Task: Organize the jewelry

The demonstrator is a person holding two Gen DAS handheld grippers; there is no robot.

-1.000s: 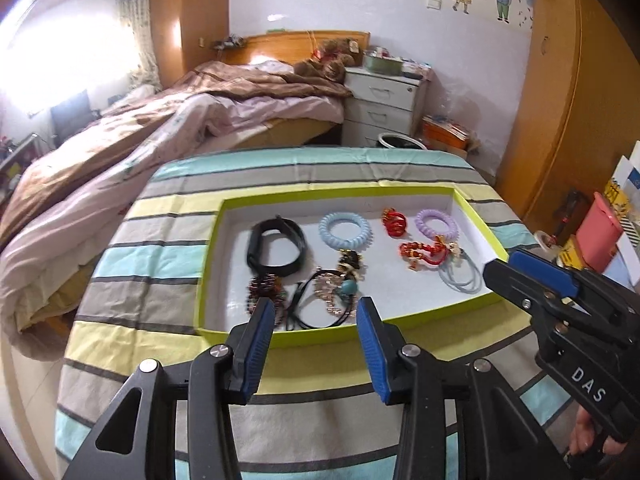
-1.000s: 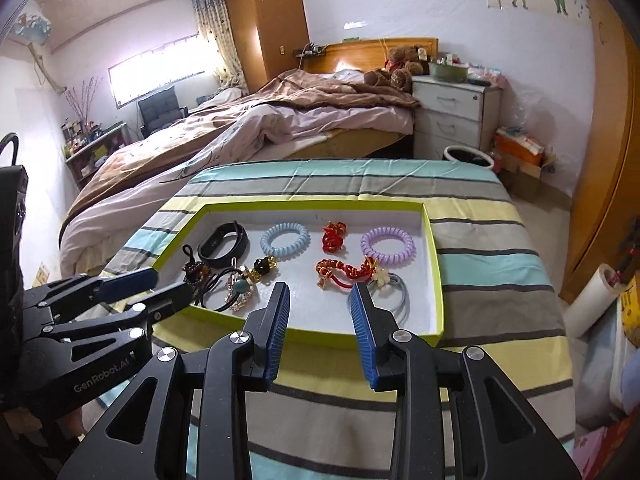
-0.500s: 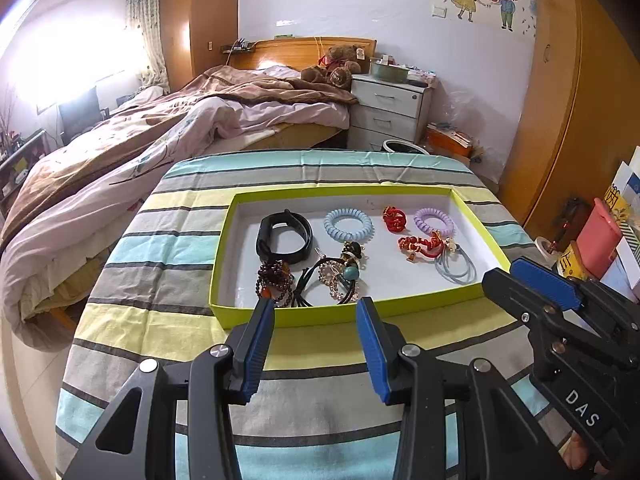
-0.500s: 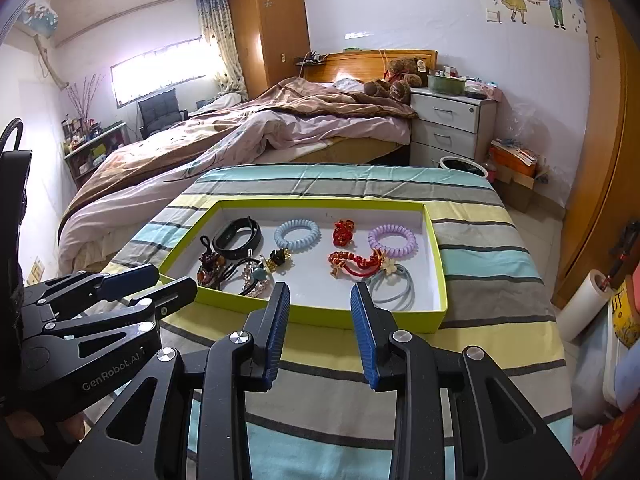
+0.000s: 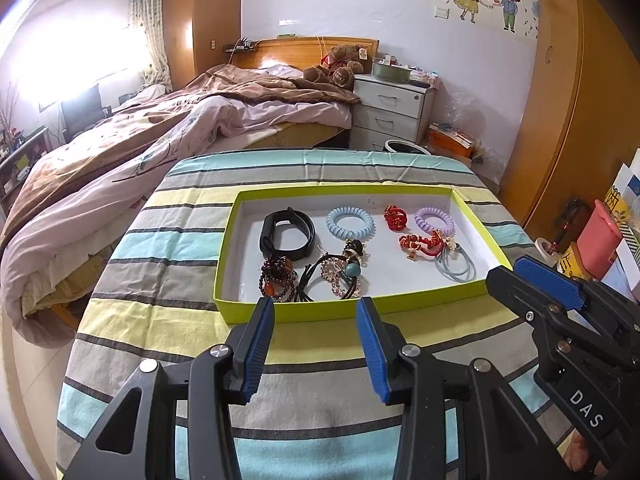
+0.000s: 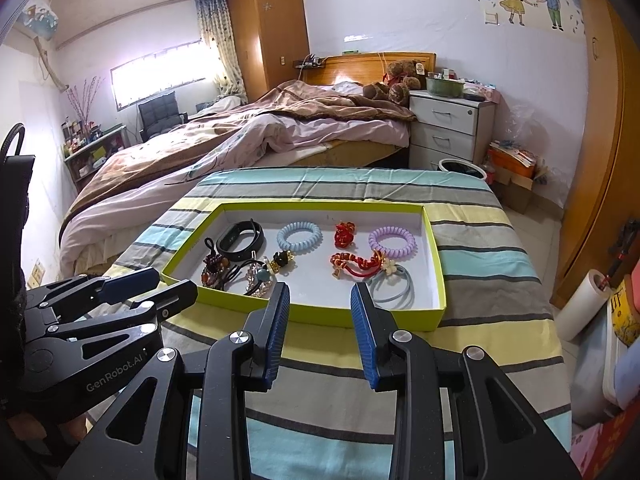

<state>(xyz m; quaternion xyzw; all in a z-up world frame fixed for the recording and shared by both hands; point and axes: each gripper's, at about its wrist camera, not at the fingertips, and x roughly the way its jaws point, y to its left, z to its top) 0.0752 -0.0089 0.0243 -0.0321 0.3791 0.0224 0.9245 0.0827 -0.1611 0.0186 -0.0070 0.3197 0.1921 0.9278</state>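
A lime-green tray (image 5: 472, 212) (image 6: 436, 256) lies on the striped table and holds jewelry. In it are a black band (image 5: 286, 234), a blue coil tie (image 5: 350, 224), a small red piece (image 5: 395, 216), a purple coil tie (image 5: 434, 220), a red bracelet (image 5: 422, 243), grey hair ties (image 5: 456, 266), a dark bead bracelet (image 5: 276, 278) and a tangle of black cords with charms (image 5: 340, 272). My left gripper (image 5: 315, 314) hovers open just before the tray's near wall, nothing between its fingers. My right gripper (image 6: 316, 300) is also open and empty, near the same wall.
The striped tablecloth (image 5: 168, 328) covers the table. A bed (image 5: 180, 120) stands behind on the left, a white nightstand (image 5: 392, 108) at the back. A wooden wardrobe (image 5: 568, 112) and a pink bin (image 5: 598, 240) sit on the right.
Both grippers have drawn back from the tray, which now looks smaller and farther. Their jaws kept the same spread.
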